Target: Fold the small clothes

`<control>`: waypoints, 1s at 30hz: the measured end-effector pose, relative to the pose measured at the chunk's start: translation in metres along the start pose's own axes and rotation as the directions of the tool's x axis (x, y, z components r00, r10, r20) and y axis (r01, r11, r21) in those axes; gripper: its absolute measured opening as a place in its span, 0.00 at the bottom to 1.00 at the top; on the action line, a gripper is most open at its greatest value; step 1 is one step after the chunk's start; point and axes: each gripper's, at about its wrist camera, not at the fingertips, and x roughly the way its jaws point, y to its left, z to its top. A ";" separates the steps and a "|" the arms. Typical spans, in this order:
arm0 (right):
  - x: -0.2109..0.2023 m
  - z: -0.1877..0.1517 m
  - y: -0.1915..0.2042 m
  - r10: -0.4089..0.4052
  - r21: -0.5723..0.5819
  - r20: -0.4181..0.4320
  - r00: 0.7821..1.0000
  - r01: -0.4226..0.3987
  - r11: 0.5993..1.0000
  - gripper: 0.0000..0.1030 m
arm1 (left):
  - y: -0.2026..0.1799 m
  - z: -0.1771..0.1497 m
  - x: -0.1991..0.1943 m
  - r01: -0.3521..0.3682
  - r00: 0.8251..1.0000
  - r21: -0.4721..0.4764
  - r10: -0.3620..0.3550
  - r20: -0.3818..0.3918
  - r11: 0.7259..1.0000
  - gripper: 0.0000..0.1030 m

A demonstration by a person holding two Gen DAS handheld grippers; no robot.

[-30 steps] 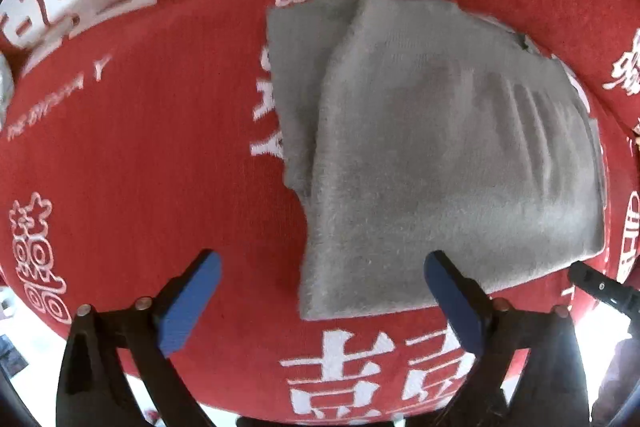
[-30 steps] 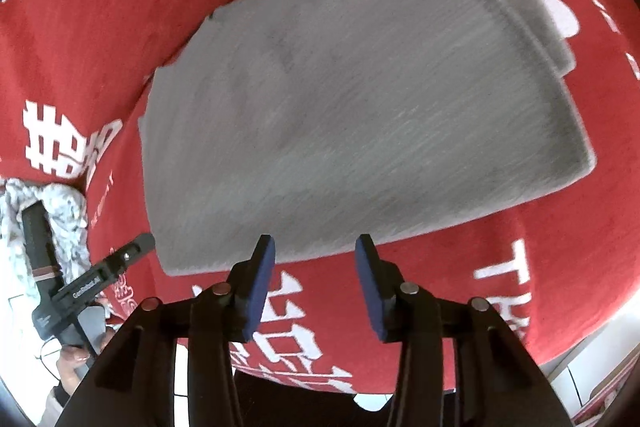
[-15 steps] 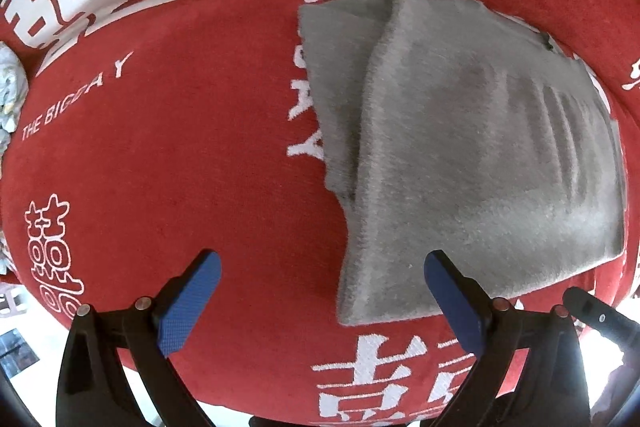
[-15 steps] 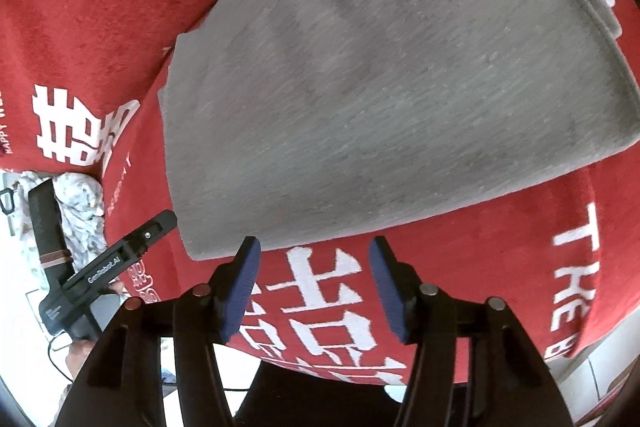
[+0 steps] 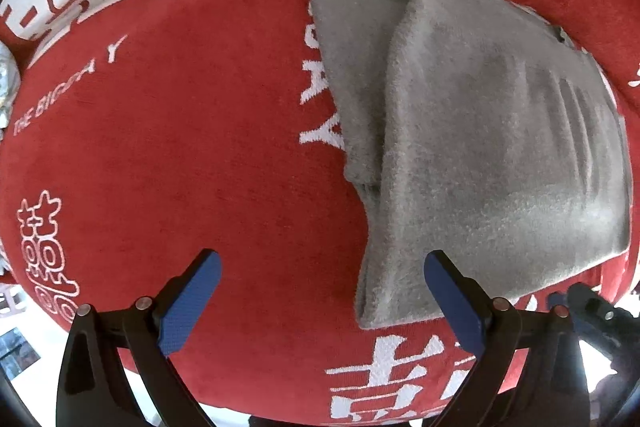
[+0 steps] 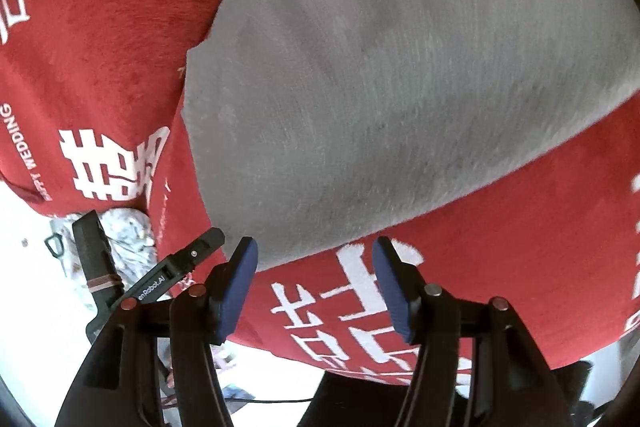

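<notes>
Left gripper [image 5: 322, 301]: blue-padded jaws spread wide, holding nothing. Its right pad sits over the near-left corner of the grey fuzzy knit garment [image 5: 480, 147]; contact not resolvable from this view.

Right gripper [image 6: 314, 287]: jaws moderately apart, also holding nothing, hovering just off the near edge of the same garment [image 6: 400, 67].

Garment lies folded on the red plush cover printed with white characters [image 5: 160, 147], layers stacked, one lower layer protruding along the left side.

Beyond the cover's edge, in the right wrist view: a crumpled pale cloth [image 6: 124, 231] beside the left gripper's body.

Risks, as judged:
- A pinch at the near corner may catch only the top layer; thick pile hides the layer edges, so the stack would peel apart.
- Plush-on-plush friction could drag the lower layers and skew the fold.
- The right gripper's narrower opening may snag the cover.
</notes>
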 end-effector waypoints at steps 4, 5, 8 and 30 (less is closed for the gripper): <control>0.014 -0.009 -0.008 0.083 0.061 -0.018 0.996 -0.081 0.995 0.62 | 0.015 0.003 0.003 0.050 0.999 -0.033 -0.050 0.011 0.998 0.99; 0.018 -0.010 -0.008 0.099 0.073 -0.018 0.995 -0.098 0.993 0.62 | 0.021 0.005 0.003 0.064 0.998 -0.044 -0.063 0.019 0.997 0.99; 0.028 -0.016 -0.012 0.157 0.106 -0.013 0.988 -0.154 0.982 0.62 | 0.038 0.011 0.005 0.089 0.996 -0.067 -0.087 0.033 0.994 0.99; 0.061 0.002 -0.004 0.367 0.259 0.134 0.920 -0.390 0.884 0.09 | 0.078 0.045 0.016 0.472 0.880 -0.109 -0.474 0.003 0.875 0.99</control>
